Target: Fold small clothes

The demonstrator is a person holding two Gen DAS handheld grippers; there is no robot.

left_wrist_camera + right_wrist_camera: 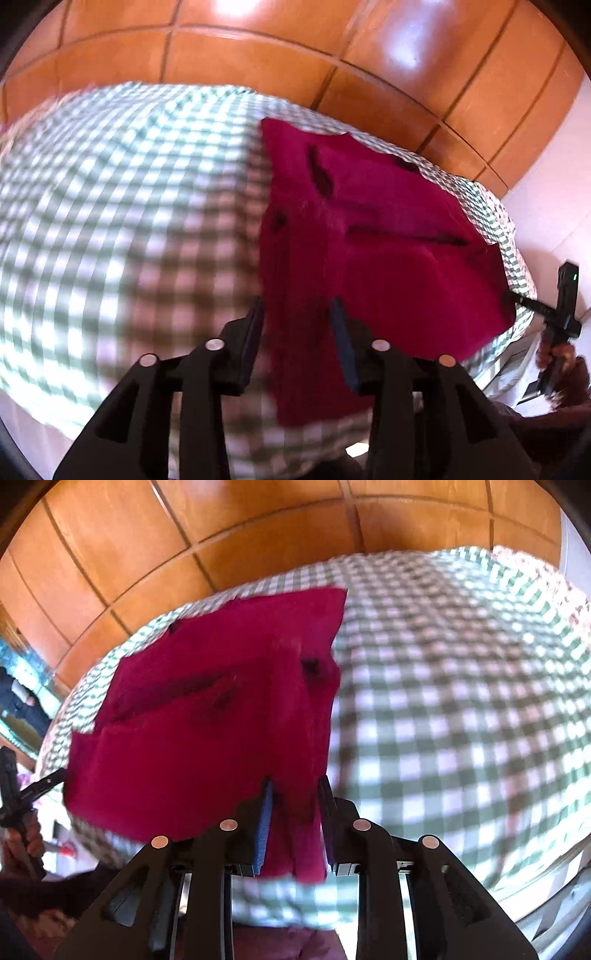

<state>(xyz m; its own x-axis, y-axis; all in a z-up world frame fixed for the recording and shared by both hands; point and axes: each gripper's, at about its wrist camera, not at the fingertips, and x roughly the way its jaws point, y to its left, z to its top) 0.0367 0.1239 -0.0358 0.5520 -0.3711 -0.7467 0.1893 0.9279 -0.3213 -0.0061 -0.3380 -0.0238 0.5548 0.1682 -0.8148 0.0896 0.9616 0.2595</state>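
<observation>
Magenta garment [373, 236] hangs spread over the green-and-white checked cloth [122, 192], its near edge lifted, with orange wood panelling [258, 62] behind. On my left gripper [298, 317] the jaws stand partly apart with the garment's near corner between them, and I cannot tell whether the pads press it. My right gripper [293, 794] has its jaws narrower, a hanging fold of the same garment between the blue pads [264, 823], grip likewise unclear; each camera catches the other gripper at the garment's far side.
</observation>
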